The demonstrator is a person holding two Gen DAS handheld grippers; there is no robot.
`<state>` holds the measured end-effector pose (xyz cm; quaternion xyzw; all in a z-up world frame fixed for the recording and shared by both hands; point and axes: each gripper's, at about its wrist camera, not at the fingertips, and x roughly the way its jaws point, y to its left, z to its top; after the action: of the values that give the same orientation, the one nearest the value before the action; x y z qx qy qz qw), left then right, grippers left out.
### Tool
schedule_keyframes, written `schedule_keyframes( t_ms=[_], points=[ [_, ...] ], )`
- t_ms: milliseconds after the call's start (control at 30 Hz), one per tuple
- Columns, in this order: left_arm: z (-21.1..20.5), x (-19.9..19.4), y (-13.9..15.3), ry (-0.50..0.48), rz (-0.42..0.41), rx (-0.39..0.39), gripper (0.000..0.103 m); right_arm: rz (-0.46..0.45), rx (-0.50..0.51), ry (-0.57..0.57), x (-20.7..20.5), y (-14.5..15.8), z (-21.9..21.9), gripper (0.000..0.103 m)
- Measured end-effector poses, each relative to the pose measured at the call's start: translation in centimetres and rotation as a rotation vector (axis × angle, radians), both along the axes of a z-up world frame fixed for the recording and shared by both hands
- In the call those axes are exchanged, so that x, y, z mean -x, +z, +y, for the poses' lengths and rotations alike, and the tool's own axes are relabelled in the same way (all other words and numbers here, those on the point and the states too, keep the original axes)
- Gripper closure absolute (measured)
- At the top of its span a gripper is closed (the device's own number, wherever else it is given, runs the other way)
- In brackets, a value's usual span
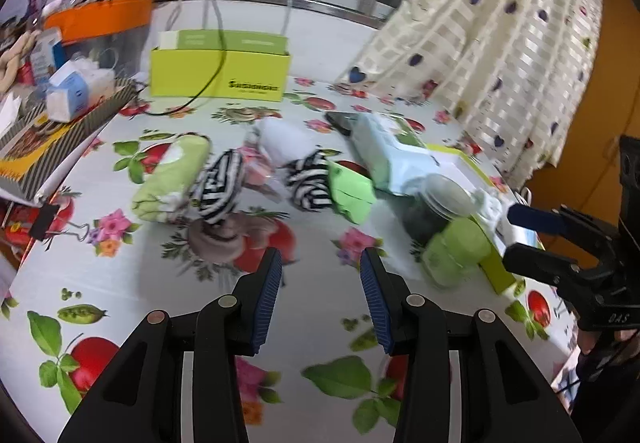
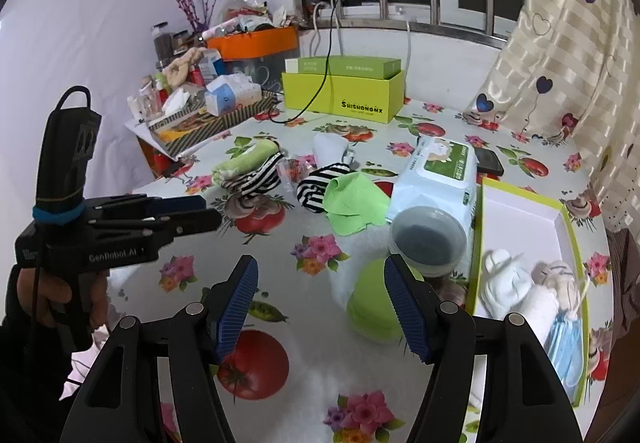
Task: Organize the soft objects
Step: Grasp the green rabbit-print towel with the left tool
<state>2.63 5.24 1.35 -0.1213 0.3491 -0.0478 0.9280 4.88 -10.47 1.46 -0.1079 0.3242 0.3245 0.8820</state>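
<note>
- The floral table [image 2: 304, 323] holds a wet-wipes pack [image 2: 436, 179] and a dark-lidded jar [image 2: 428, 239] beside the open lime tray [image 2: 576, 267].
- Striped socks [image 2: 316, 183], a green cloth [image 2: 352, 203] and a green roll [image 2: 244, 161] lie mid-table.
- Left gripper [image 1: 321, 283] and right gripper [image 2: 320, 307] both gape wide, empty.

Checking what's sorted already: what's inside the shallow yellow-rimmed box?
The yellow-rimmed box holds white socks, a beige bundle and a blue face mask. Anything beneath them is hidden.
</note>
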Motion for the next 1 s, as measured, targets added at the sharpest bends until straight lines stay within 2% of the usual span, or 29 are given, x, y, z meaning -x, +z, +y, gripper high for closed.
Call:
schedule_keyframes(
  t_ms=[300,400,567,833,1000],
  points=[
    [5.0,-1.4,0.1,0.135,0.004,-0.038,0.061,0.014,0.016,0.023,-1.8,0.0,2.4,0.037],
    [6.4,-2.4,0.2,0.166,0.002,-0.073,0.061,0.017,0.028,0.027,-2.3,0.0,3.2,0.037],
    [8.3,-4.8,-0.3,0.187,0.044,-0.115,0.061,0.025,0.059,0.025,-3.9,0.2,4.8,0.037],
    [9.4,-8.0,-0.7,0.142,0.057,-0.164,0.061,0.046,0.210,0.117,-7.6,0.6,7.6,0.037],
    [10.3,-10.0,-2.0,0.126,0.096,-0.152,0.061,0.096,0.337,0.187,-10.9,-0.7,9.1,0.037]
  ],
)
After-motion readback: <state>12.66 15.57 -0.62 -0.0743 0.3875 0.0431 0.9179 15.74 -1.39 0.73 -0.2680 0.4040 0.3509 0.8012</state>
